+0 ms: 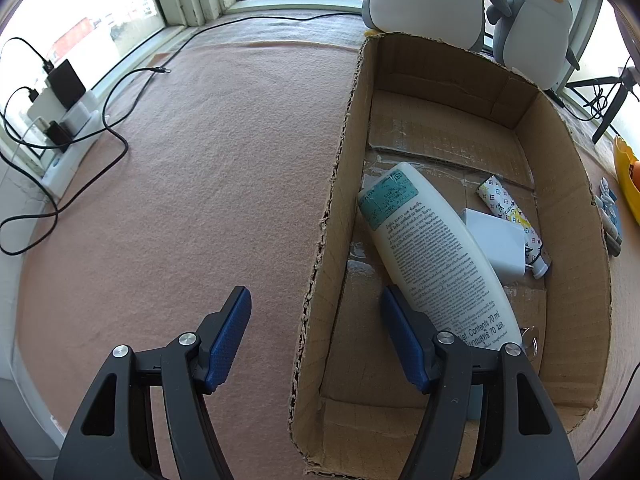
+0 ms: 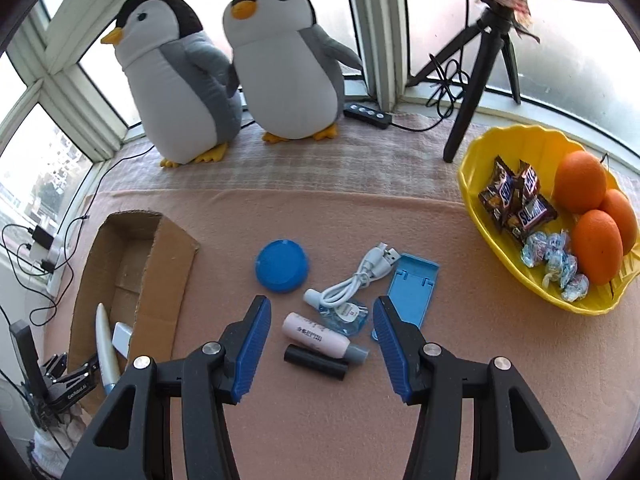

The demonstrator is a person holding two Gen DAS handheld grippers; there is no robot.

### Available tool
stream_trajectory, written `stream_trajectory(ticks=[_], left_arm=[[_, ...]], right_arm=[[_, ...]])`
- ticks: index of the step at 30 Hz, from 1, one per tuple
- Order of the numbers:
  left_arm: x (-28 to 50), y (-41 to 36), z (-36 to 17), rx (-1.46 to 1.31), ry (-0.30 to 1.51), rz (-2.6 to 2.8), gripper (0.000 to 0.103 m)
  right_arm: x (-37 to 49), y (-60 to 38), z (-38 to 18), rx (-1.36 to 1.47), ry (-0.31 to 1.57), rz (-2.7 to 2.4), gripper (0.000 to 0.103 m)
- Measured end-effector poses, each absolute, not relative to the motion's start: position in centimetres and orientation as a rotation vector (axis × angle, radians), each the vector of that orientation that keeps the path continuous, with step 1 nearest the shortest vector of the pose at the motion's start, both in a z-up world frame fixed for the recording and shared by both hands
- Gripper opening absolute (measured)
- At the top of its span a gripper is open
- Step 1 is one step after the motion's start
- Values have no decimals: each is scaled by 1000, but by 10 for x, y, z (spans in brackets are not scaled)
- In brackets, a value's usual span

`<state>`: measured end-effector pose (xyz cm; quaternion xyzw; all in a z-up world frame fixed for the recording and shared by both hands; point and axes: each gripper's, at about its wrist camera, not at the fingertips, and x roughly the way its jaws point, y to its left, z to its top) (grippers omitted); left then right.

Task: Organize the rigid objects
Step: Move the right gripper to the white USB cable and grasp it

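Observation:
A cardboard box [image 1: 576, 216] holds a white bottle [image 1: 432, 248], a white charger block [image 1: 496, 244] and a patterned tube [image 1: 512, 216]. My left gripper [image 1: 316, 328] is open and empty, straddling the box's left wall. The box also shows in the right wrist view [image 2: 160, 280]. My right gripper [image 2: 320, 332] is open and empty above a pink tube [image 2: 320, 336] and a black cylinder [image 2: 316, 362]. Beyond them lie a blue round lid [image 2: 282, 266], a white USB cable [image 2: 360, 276], a small clear bottle [image 2: 344, 314] and a blue phone stand [image 2: 414, 288].
Two plush penguins [image 2: 280, 60] stand at the back by the window. A yellow bowl [image 2: 472, 184] with oranges and sweets is at the right. A black tripod [image 2: 476, 80] stands behind it. Cables and a power strip [image 1: 68, 120] lie at the left edge.

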<state>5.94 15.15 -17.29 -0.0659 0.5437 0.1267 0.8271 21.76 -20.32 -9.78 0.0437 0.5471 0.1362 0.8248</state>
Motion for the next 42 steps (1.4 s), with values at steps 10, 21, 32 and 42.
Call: stream_trajectory(ticks=[10, 21, 32, 42], left_arm=[[59, 152, -173, -145, 1155, 267, 69], [60, 154, -173, -154, 1158, 263, 69], [62, 155, -173, -159, 1158, 262, 69], [63, 155, -174, -164, 1157, 261, 69]], right_arm=[[257, -229, -140, 295, 1294, 223, 49], [278, -227, -171, 400, 1368, 198, 45], [285, -223, -178, 389, 1385, 170, 35], [290, -195, -176, 190, 1368, 121, 29]])
